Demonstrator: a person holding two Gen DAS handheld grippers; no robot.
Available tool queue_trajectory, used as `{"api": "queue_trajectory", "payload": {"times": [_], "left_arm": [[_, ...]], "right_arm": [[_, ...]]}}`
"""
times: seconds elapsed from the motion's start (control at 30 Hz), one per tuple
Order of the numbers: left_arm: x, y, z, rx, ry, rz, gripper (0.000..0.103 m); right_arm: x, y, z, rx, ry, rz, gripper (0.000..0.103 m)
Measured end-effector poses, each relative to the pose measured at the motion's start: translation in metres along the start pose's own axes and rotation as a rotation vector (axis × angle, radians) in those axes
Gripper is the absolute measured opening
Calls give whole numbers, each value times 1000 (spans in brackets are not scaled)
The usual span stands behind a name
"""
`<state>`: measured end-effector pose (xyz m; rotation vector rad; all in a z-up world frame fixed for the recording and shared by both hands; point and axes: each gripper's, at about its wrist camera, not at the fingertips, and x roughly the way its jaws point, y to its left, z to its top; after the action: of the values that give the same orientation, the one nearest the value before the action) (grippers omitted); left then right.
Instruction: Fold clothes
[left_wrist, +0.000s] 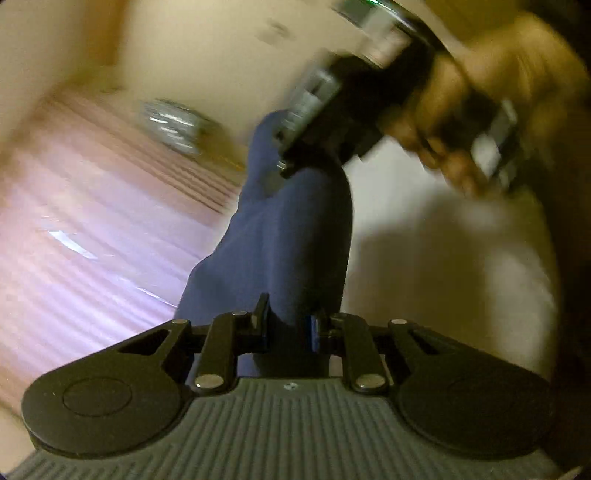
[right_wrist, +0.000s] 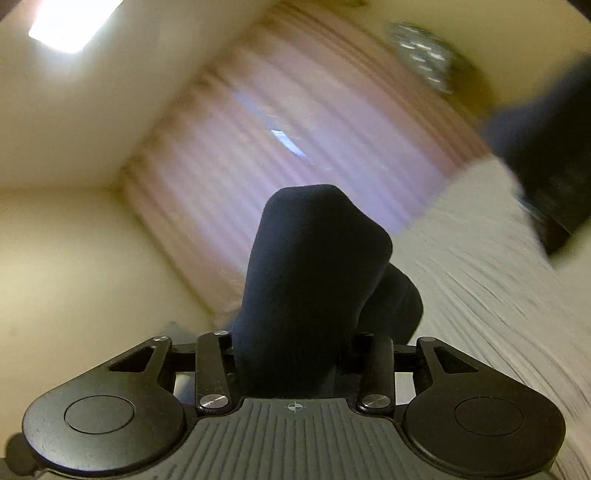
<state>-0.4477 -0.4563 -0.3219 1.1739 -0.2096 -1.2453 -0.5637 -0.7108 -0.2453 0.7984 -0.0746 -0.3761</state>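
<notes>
A navy blue garment (left_wrist: 288, 240) runs as a twisted band between my two grippers, held up in the air. In the left wrist view my left gripper (left_wrist: 288, 321) is shut on its near end. Its far end reaches my right gripper (left_wrist: 282, 164), which a hand (left_wrist: 480, 92) holds at the upper right, blurred. In the right wrist view the garment (right_wrist: 314, 258) bulges up in a dark bunch from between the jaws of my right gripper (right_wrist: 291, 350) and hides the fingertips; the jaws hold it.
A white ribbed bedspread (right_wrist: 480, 277) (left_wrist: 443, 277) lies below to the right. A pink pleated curtain (right_wrist: 295, 129) (left_wrist: 92, 221) hangs behind, between cream walls. A ceiling light (right_wrist: 70, 22) glows. A shiny silver object (left_wrist: 173, 125) (right_wrist: 421, 51) sits by the curtain, blurred.
</notes>
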Motion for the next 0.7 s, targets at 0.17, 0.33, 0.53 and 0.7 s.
{"api": "queue_trajectory", "payload": {"times": [0.17,0.33,0.53,0.7], "left_arm": [[5,-88,-32,38,46,-61,18],[3,-104,-35,-1,27,1,18],[7,-115,-33,80,15,23,19],[13,-113,-32,128,10,16,19]], "right_arm": [[-34,-62,-59,47,195,-174,67],[-81,-66,-43,-77,209,-185,83],[-88,-65,-27,61,240,-212,93],[-57,-71,-21,152,309,-207,94]]}}
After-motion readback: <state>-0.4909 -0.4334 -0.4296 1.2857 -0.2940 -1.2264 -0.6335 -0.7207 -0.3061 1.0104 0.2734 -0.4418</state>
